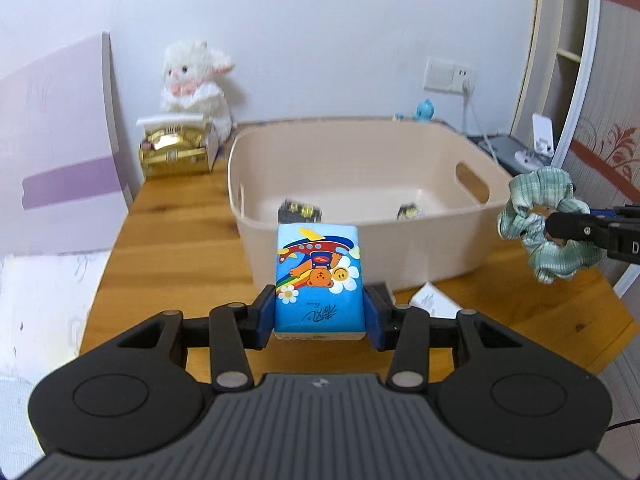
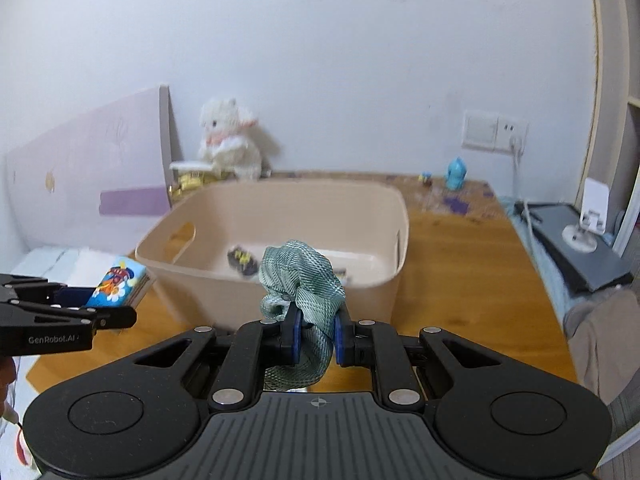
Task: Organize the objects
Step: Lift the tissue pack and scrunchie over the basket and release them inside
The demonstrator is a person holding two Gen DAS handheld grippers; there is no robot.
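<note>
My left gripper [image 1: 319,312] is shut on a blue tissue pack with a cartoon bear [image 1: 319,276], held above the wooden table just in front of the beige plastic bin [image 1: 432,248]. The pack also shows in the right wrist view [image 2: 116,282]. My right gripper [image 2: 316,336] is shut on a green knitted scrunchie [image 2: 300,276], held in front of the bin [image 2: 280,200]; in the left wrist view the scrunchie [image 1: 536,216] hangs beside the bin's right wall. Two small dark items [image 1: 300,211] lie inside the bin.
A white plush toy [image 1: 196,84] and a gold box [image 1: 176,152] stand at the back left. A white card [image 1: 434,300] lies on the table by the bin. A blue figurine [image 2: 456,174] and a wall socket [image 2: 494,132] are at the back right.
</note>
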